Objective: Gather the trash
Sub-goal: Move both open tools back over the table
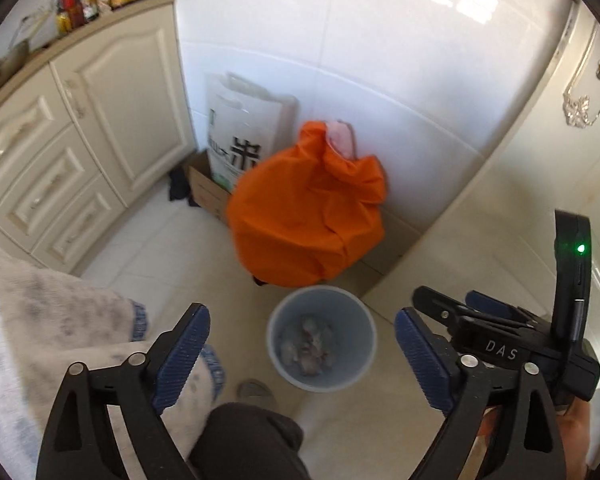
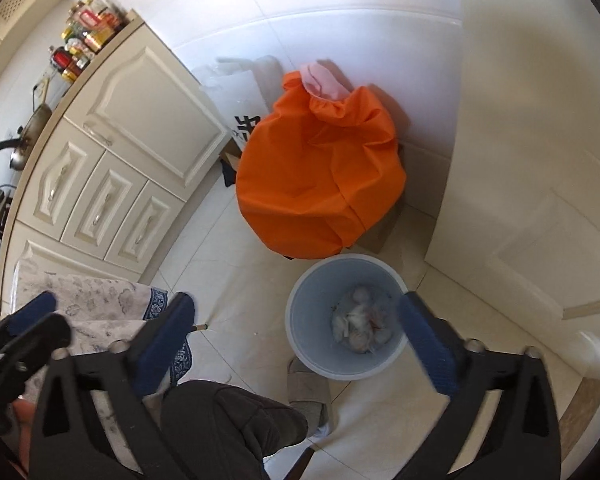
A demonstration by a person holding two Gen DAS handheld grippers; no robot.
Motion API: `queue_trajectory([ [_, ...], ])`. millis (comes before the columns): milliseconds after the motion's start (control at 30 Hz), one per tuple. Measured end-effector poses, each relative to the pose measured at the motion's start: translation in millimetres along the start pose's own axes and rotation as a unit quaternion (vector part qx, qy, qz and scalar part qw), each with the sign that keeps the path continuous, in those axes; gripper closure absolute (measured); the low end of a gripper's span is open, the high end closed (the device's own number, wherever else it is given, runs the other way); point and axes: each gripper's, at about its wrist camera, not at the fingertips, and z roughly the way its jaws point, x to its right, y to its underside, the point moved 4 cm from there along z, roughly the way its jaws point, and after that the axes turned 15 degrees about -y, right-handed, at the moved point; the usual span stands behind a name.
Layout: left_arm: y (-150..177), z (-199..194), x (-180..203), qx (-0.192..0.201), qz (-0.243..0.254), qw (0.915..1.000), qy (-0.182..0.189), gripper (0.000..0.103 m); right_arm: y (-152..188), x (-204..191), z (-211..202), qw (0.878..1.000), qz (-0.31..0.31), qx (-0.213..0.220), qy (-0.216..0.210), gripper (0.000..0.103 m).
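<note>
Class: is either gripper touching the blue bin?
Apart. In the left wrist view, the left gripper and right gripper both hang open above the bin, which stands on the floor well below them. The right wrist view agrees.

Crumpled trash (image 2: 360, 326) inside bin (image 2: 308, 312)

A stuffed orange bag (image 1: 306, 216) sits on the tiled floor (image 1: 172, 248) against the white wall (image 1: 380, 60), with something pink (image 1: 342, 136) poking from its top. Just beside it a white printed bag (image 1: 240, 136) stands in a cardboard box (image 1: 206, 190). Cream cabinets (image 2: 112, 152) carry bottles (image 2: 86, 36) and a pan (image 2: 28, 136). A patterned cloth (image 2: 88, 300) lies near a slipper (image 2: 310, 394).
</note>
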Motion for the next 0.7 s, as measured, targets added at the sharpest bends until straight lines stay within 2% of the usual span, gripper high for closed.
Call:
queue_trajectory([
  [133, 15.9, -36.8, -18.5, 0.024, -0.017, 0.9995, -0.013, 0.005, 4.8, -12.5, -8.4, 1.000, -0.001, 0.006, -0.001, 0.000],
  [367, 48.1, -114.3, -70.0, 0.071, -0.061, 0.9955, -0.011, 0.001, 10.4, -60.3, -29.3, 0.999, -0.034, 0.020, -0.015, 0.000],
  [600, 97.8, -202.0, -135.4, 0.122, -0.109, 0.9864, -0.020, 0.001, 19.5, -146.6, -58.9, 0.993, -0.101, 0.043, -0.049, 0.000],
  [700, 125.3, -240.7, -169.1, 0.147, -0.137, 0.9786, -0.043, 0.001, 26.5, -185.7, -67.7, 0.988, -0.135, 0.046, -0.065, 0.000],
])
